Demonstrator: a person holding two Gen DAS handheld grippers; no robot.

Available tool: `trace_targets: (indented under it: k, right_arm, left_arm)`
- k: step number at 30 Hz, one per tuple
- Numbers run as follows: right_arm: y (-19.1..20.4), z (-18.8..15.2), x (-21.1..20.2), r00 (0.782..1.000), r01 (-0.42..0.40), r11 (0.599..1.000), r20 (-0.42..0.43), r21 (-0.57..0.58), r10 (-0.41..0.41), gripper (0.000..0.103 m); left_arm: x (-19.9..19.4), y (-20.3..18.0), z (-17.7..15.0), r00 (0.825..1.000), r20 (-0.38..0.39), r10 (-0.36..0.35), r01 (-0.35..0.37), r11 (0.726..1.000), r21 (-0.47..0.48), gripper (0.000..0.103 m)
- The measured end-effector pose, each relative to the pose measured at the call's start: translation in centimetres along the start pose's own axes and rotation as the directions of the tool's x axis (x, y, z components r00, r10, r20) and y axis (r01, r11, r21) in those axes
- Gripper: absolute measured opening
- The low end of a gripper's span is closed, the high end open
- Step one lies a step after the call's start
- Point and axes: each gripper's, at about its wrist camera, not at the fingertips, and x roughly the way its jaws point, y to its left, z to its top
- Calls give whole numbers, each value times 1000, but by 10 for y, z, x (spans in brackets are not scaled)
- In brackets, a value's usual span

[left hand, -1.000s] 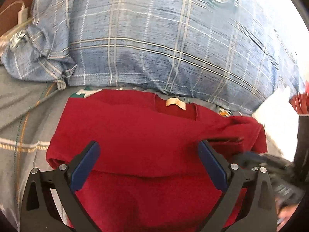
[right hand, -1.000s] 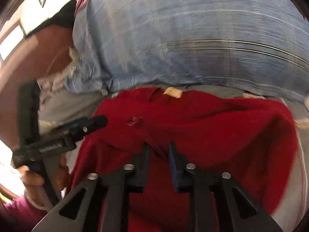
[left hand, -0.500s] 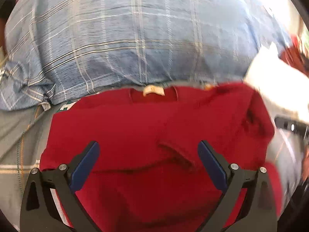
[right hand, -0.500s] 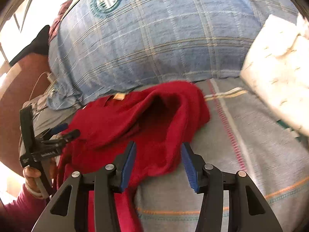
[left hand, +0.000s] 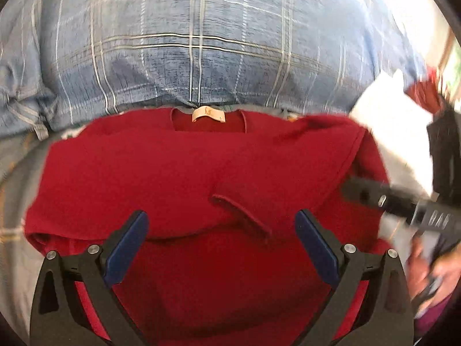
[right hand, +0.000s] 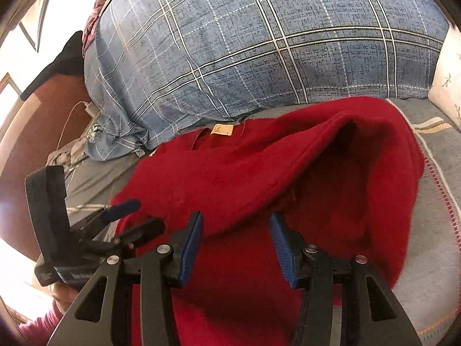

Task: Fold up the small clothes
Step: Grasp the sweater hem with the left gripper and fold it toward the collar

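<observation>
A small red sweater (left hand: 178, 178) lies on the grey bed cover, neck label (left hand: 208, 114) toward the pillow. Its right sleeve is folded in over the body, the cuff (left hand: 242, 213) lying near the middle. My left gripper (left hand: 222, 230) is open and empty, hovering over the sweater's lower part. In the right wrist view the sweater (right hand: 259, 173) has a raised, hollow fold at its right side. My right gripper (right hand: 236, 230) is open and empty just in front of that fold. The left gripper (right hand: 126, 219) also shows at the sweater's left edge, and the right gripper (left hand: 383, 199) at the right of the left wrist view.
A big blue plaid pillow (right hand: 259, 46) lies right behind the sweater. A white flowered cushion (right hand: 446, 86) sits at the right. The grey bed cover (right hand: 432, 245) extends right. A charger and cable (right hand: 86, 109) lie by the brown headboard at left.
My right gripper let go of the sleeve, opened and drew back to the right side. The sleeve now lies folded across the sweater. My left gripper stayed open, shifting slightly.
</observation>
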Motion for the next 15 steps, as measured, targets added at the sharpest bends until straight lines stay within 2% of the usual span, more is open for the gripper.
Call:
trace_targets:
  k: [2, 4, 7, 8, 10, 12, 13, 15]
  right_arm:
    - [-2, -3, -1, 1000, -9, 1000, -4, 13, 9, 50]
    - [-6, -6, -6, 1000, -4, 1000, -3, 16, 5, 50]
    - [-14, -10, -15, 1000, 1, 999, 2, 32, -1, 50]
    - [-18, -12, -18, 1000, 1, 999, 3, 42, -2, 51]
    - [-23, -14, -23, 1000, 2, 998, 7, 60, -2, 53]
    - [-28, -16, -29, 1000, 4, 997, 14, 75, -5, 54]
    - [-30, -17, -32, 1000, 4, 997, 18, 80, -6, 54]
    - [-33, -19, -36, 1000, 5, 996, 27, 90, -7, 54]
  left_arm:
    - [5, 4, 6, 1000, -8, -26, 26, 998, -55, 102]
    - [12, 2, 8, 999, -19, -28, 27, 997, -67, 101]
    - [22, -12, 9, 999, -33, -20, 20, 999, -25, 96]
    - [26, -16, 9, 999, -41, -15, 14, 1000, -16, 90]
    - [35, -22, 9, 998, -60, -4, 4, 1000, -7, 77]
    - [42, -25, 9, 997, -73, 34, -34, 999, 0, 46]
    - [42, -24, 9, 997, -68, 46, -47, 999, 0, 40]
    - [39, -22, 10, 997, -69, 22, -24, 999, -22, 16]
